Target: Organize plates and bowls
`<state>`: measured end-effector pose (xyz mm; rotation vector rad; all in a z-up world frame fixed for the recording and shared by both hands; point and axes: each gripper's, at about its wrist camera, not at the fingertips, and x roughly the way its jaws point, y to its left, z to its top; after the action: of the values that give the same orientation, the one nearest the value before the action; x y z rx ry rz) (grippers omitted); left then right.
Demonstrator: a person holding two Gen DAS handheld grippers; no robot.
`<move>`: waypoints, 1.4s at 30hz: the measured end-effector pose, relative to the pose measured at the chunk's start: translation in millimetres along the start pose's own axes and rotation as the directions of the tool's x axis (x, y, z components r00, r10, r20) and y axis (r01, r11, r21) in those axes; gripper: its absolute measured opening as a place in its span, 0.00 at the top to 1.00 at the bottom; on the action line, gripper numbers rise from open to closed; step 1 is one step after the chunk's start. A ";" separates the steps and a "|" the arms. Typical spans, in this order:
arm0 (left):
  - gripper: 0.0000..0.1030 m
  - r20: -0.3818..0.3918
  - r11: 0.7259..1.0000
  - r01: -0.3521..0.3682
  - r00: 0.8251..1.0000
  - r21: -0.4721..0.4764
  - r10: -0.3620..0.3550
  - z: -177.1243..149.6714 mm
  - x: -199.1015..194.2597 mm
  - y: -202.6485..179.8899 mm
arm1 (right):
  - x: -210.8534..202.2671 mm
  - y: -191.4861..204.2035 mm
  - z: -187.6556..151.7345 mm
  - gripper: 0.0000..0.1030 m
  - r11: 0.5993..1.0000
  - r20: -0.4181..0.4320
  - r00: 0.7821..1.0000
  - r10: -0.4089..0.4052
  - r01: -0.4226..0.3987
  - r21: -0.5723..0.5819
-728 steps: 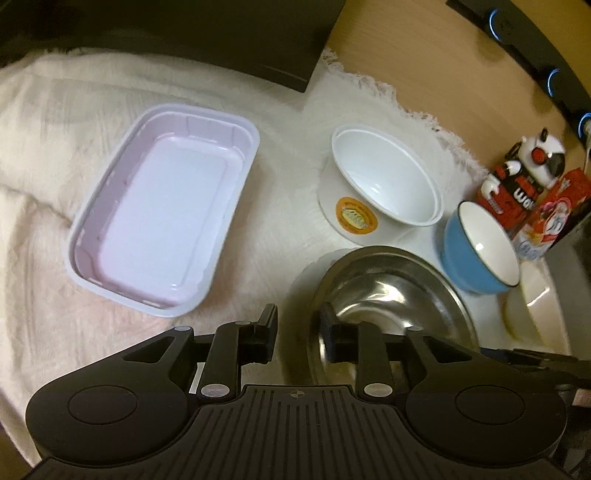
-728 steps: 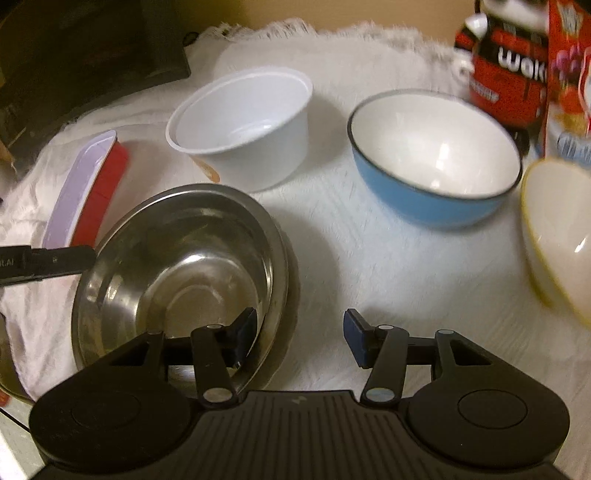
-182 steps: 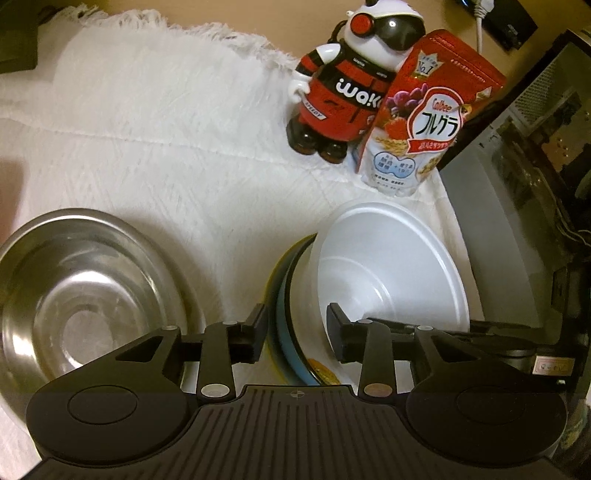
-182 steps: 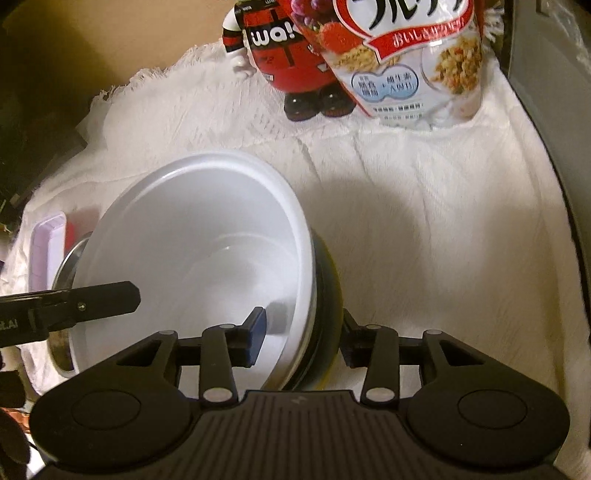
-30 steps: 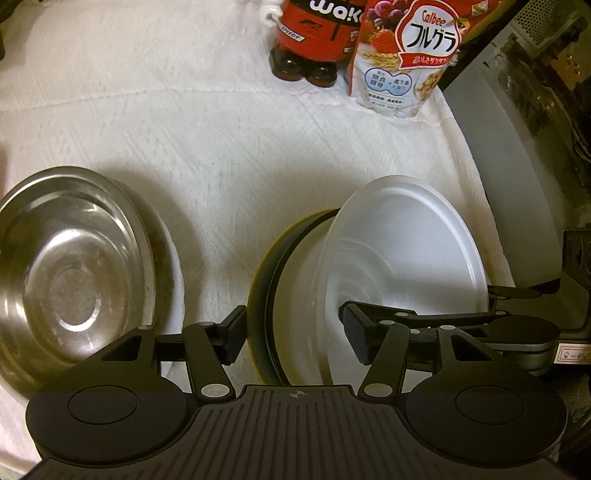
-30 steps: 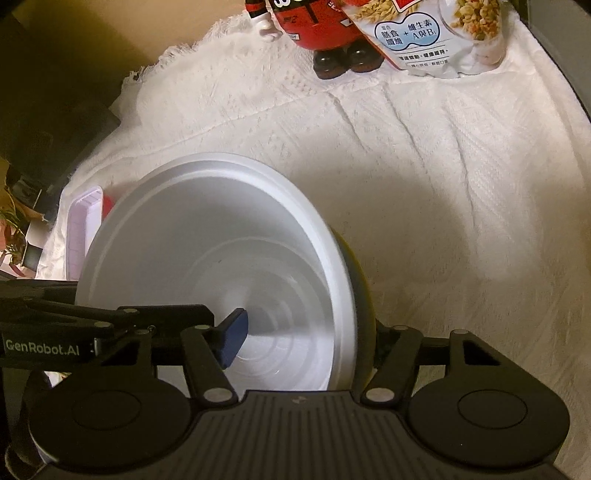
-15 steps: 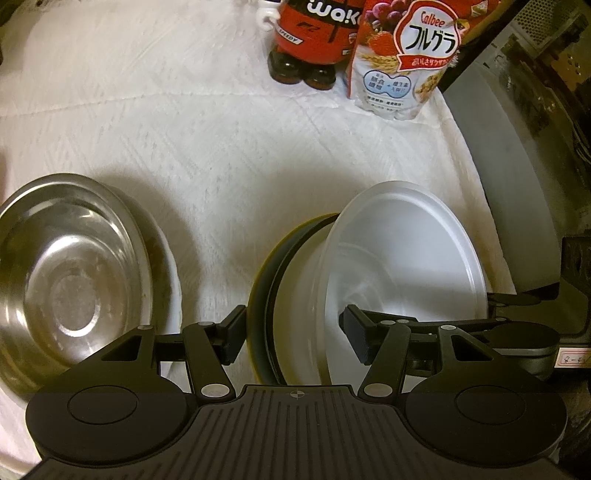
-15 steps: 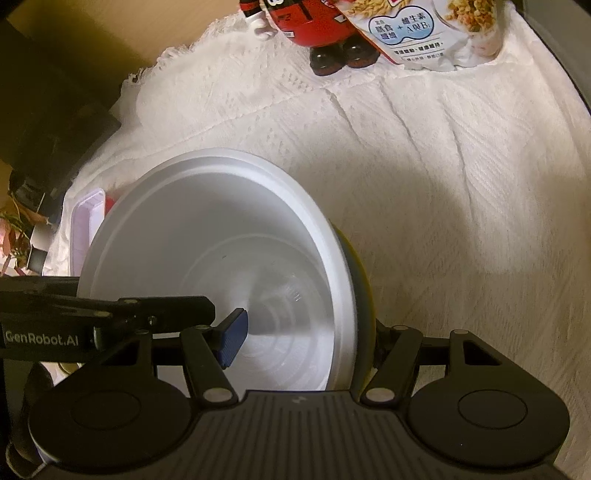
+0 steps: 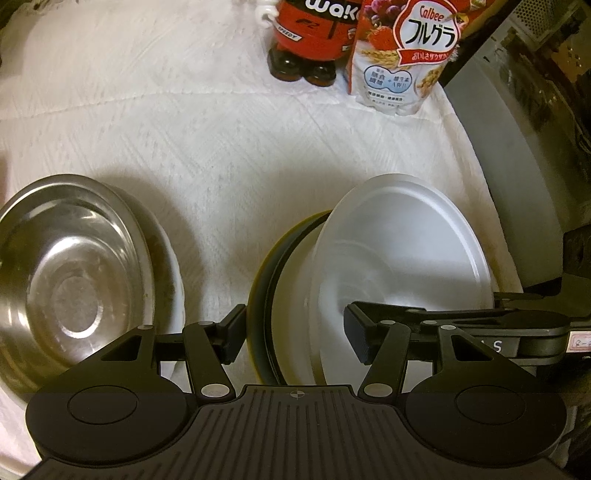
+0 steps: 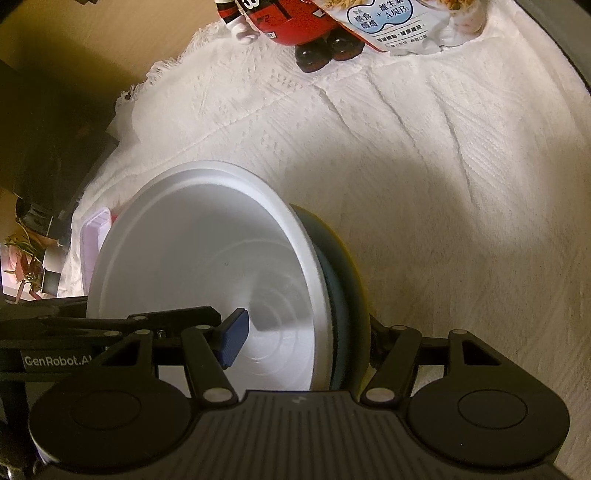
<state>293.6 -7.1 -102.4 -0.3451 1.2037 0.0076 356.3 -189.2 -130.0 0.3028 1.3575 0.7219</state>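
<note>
Both pairs of tongs reach into one nested stack of three bowls. The left tongs (image 9: 293,334) straddle the stack's left wall, one finger outside the yellow bowl (image 9: 258,291), the other inside the white bowl (image 9: 399,258); whether the pads press I cannot tell. The right tongs (image 10: 306,341) straddle the opposite wall, the blue pad inside the white bowl (image 10: 207,266), the other finger hidden behind the yellow rim (image 10: 356,266); again I cannot tell if they clamp. Between white and yellow sits the blue bowl (image 10: 338,291), seen only as a dark band. The stack tilts, its mouth turned up and toward the right tongs' side.

Left of the left tongs sits one steel bowl (image 9: 70,269), mouth up, resting in a white dish (image 9: 171,280). Beyond the right tongs' left finger, one pale lilac tray (image 10: 92,236) shows edge-on.

Farther off, ahead of both tongs, stand one red figurine (image 9: 314,33) and one cereal bag (image 9: 402,59), touching side by side. A white woven cloth (image 9: 203,122) with a fringed edge covers the wooden tabletop (image 10: 110,40). A grey appliance (image 9: 517,155) borders the cloth to the right of the left tongs. The lighting is dim and warm.
</note>
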 end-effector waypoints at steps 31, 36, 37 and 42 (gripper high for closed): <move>0.45 -0.020 0.997 0.026 0.999 -0.068 -0.027 -2.2 9.8 9.5 | -1.0 -7.3 0.5 0.44 0.998 -0.030 0.999 0.038 -0.036 0.053; 0.45 -0.024 0.997 0.019 0.999 -0.078 -0.021 -1.7 10.1 9.9 | -0.9 -5.6 0.5 0.44 0.998 -0.034 0.999 0.027 -0.025 0.051; 0.46 -0.026 0.997 0.014 1.000 -0.076 -0.017 -1.3 10.4 9.1 | -0.7 -4.8 0.8 0.44 0.998 -0.036 0.999 0.020 -0.018 0.053; 0.46 -0.043 0.997 0.005 0.999 -0.075 -0.008 2.6 11.2 8.4 | 0.9 -2.0 5.1 0.46 0.998 -0.061 0.998 -0.009 0.012 0.064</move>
<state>298.4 -0.4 -113.9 -0.4170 1.2477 0.0399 361.8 -189.1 -130.8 0.3267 1.4407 0.6845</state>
